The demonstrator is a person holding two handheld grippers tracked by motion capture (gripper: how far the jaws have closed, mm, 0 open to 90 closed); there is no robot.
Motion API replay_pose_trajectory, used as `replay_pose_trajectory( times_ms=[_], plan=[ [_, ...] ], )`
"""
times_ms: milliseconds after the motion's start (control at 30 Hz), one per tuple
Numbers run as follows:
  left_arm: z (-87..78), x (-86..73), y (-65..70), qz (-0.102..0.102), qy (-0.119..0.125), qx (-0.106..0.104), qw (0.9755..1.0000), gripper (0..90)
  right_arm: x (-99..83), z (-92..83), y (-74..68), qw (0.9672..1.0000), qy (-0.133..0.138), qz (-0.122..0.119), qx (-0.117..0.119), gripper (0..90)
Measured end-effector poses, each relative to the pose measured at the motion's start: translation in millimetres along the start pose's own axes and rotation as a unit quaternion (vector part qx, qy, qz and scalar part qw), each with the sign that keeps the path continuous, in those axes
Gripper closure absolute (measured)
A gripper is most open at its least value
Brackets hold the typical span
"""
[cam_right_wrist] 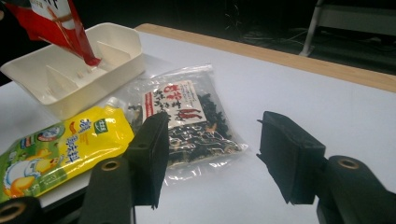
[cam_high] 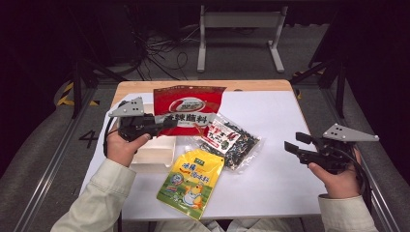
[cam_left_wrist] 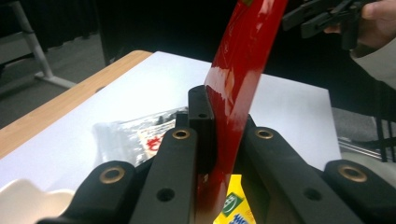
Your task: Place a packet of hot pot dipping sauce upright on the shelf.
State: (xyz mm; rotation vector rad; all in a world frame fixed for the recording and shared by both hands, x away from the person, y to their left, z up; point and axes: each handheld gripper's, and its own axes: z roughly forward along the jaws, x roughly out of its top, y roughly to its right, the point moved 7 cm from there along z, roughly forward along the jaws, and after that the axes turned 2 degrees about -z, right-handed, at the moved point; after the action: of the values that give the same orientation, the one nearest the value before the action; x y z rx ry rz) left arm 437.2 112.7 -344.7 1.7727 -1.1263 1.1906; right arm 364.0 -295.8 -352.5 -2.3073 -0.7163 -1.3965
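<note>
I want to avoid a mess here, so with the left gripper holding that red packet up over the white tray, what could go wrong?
1. The left gripper pinches the red packet only near one edge, so it may slip or swing.
2. Its lower corner hangs inside the white tray; lowered carelessly, it could catch a divider and tip the tray onto the yellow pouch.

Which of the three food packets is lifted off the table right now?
The red packet, pinched in the left tool and hanging over the white tray. The yellow packet and the clear packet lie flat on the table.
</note>
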Motion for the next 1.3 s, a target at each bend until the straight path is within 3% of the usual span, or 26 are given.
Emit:
replay_pose_trajectory(
  times_ms=[233, 533, 833, 1033, 1300],
  plan=[
    [-11.4, -0.9, -22.0, -0.006, 0.001, 0.014, 0.9999, 85.9, -10.6, -6.7, 7.1, 0.9999, -0.008, 0.007, -0.012, 40.9],
    [-27.3, -5.2, -54.2, -0.012, -0.004, 0.049, 0.9987, 85.9, -19.5, -13.3, 10.7, 0.9996, -0.01, 0.021, -0.019, 40.6],
    [-28.1, -10.3, -78.8, -0.018, -0.005, 0.074, 0.9971, 85.9, -24.6, -15.9, 12.9, 0.9993, -0.012, 0.029, -0.022, 40.0],
    [-29.4, -14.5, -92.0, -0.016, -0.003, 0.096, 0.9952, 85.9, -25.2, -15.2, 13.4, 0.9993, -0.012, 0.027, -0.02, 39.7],
    [-29.8, -26.6, -108.2, -0.026, -0.031, 0.125, 0.9913, 85.9, -26.2, -13.5, 12.5, 0.9993, -0.015, 0.028, -0.017, 39.4]
  ],
)
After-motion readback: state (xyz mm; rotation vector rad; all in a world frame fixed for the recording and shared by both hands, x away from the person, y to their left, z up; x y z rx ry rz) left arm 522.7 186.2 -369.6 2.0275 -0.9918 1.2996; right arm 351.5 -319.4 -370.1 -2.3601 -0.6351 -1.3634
